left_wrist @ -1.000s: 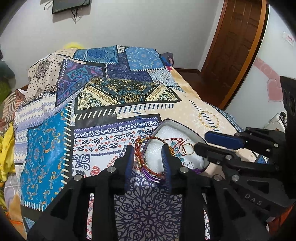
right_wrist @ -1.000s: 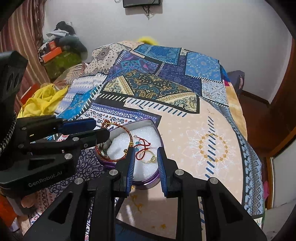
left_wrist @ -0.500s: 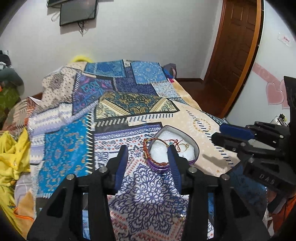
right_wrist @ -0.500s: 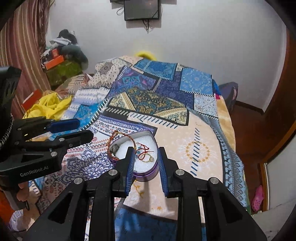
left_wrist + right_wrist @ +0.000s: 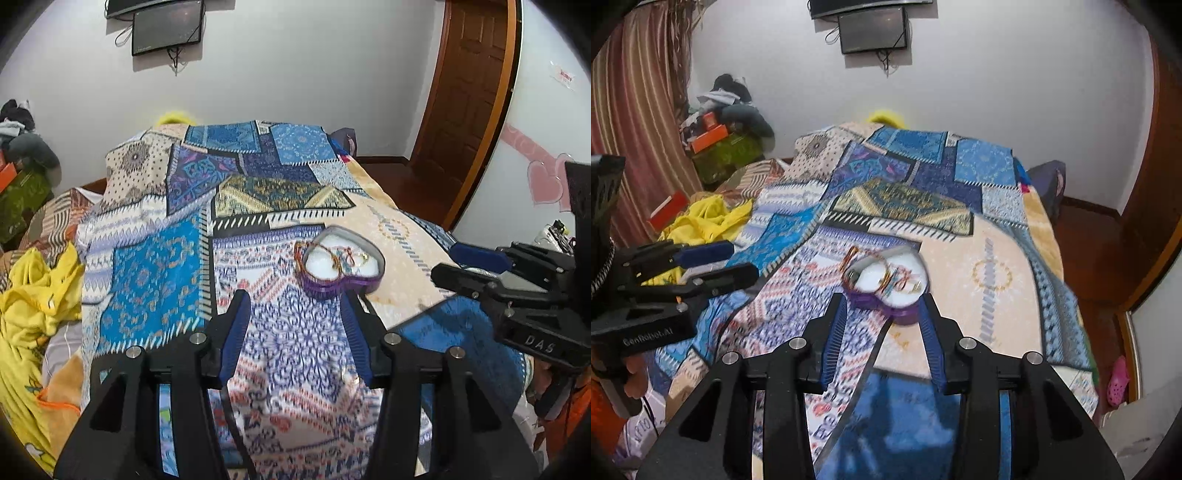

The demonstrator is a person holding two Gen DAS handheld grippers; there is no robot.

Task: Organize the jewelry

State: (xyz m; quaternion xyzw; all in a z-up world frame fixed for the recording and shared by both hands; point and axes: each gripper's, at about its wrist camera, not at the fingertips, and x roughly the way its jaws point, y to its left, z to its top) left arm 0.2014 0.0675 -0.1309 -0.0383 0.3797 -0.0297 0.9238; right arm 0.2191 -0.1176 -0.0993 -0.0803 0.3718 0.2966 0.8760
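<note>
A purple heart-shaped jewelry box (image 5: 341, 264) with a white lining sits on the patterned bedspread (image 5: 177, 258). A beaded bangle (image 5: 301, 254) leans on its left rim, and red thread and gold rings (image 5: 354, 256) lie inside. The box also shows in the right wrist view (image 5: 886, 286), blurred. My left gripper (image 5: 297, 328) is open and empty, held back from the box. My right gripper (image 5: 881, 328) is open and empty, also short of the box. Each gripper shows in the other's view, the right one (image 5: 476, 269) and the left one (image 5: 713, 262).
Yellow cloth (image 5: 33, 295) lies at the bed's left side. Boxes and clothes (image 5: 727, 125) are piled by the curtain. A wooden door (image 5: 469, 96) stands at the right. A screen (image 5: 873, 27) hangs on the far wall. A pink shoe (image 5: 1117, 376) lies on the floor.
Both grippers have pulled back and up from the box, which now looks smaller. The left gripper let go of the bangle and its jaws have widened; the right jaws have widened too.
</note>
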